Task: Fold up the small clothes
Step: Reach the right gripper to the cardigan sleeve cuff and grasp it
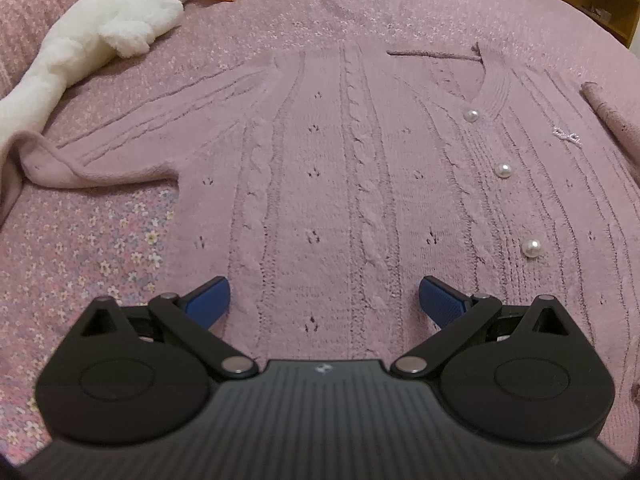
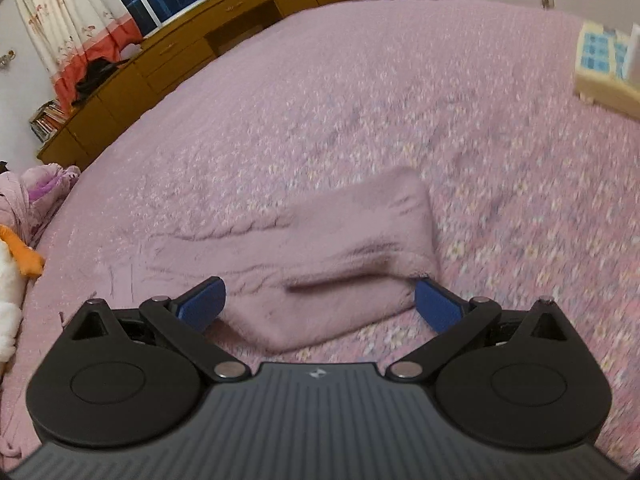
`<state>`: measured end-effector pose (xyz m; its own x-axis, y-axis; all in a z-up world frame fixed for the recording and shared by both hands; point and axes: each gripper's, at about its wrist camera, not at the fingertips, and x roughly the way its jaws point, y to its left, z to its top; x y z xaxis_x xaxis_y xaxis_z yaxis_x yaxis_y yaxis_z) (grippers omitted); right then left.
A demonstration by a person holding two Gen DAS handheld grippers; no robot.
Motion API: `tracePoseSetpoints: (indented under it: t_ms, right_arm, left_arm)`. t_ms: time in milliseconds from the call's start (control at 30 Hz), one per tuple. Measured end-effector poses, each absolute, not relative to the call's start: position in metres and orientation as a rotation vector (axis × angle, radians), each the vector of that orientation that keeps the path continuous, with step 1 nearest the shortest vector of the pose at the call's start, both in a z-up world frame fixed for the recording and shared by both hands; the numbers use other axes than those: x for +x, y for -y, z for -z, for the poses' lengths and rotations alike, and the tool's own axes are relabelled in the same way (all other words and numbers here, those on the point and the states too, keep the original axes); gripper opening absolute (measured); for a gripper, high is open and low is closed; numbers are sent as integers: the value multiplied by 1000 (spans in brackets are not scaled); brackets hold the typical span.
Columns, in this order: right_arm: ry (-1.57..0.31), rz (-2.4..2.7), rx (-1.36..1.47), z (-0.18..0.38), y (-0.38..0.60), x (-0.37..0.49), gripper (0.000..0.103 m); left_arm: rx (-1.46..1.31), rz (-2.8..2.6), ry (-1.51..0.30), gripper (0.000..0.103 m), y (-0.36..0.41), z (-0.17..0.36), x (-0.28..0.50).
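**A:** So where's everything right now?

**B:** Cardigan (image 1: pixel 360 168) lies flat on the bedspread (image 1: pixel 100 248), buttons up. My left gripper (image 1: pixel 324 300) hovers over its hem, jaws spread, nothing held. My right gripper (image 2: pixel 320 300) is at the cardigan's far sleeve (image 2: pixel 340 248), jaws also spread wide, straddling the cuff but not pinching it.

**A:** What could go wrong?

**B:** I reckon that sleeve is thick and fuzzy, so closing could catch one layer only, or snag the bedspread under the cardigan. The right view is blurry too. And the plush toy (image 1: pixel 100 28) sits near the cardigan's other sleeve, so it might get swept.
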<state>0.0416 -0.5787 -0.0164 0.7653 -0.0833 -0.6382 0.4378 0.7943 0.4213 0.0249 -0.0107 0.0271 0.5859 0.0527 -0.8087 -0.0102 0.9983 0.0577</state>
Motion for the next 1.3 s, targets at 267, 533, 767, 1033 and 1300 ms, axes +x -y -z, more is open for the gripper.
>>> tracePoseSetpoints:
  t_ms: [267, 533, 767, 1033, 1300]
  right_arm:
    - [-676, 279, 386, 3, 564, 57, 103]
    - [-706, 153, 369, -23, 554, 45, 103]
    - [-717, 275, 233, -6, 558, 78, 103]
    - [-759, 347, 196, 51, 574, 94, 103]
    - [-717, 399, 216, 43, 578, 86, 55]
  left_arm:
    - [55, -37, -955, 103, 16, -23, 30]
    - [55, -40, -950, 103, 17, -20, 35]
    - [66, -36, -940, 103, 17, -19, 34]
    - [77, -27, -929, 103, 17, -17, 33]
    - [81, -24, -925, 103, 17, -18, 32]
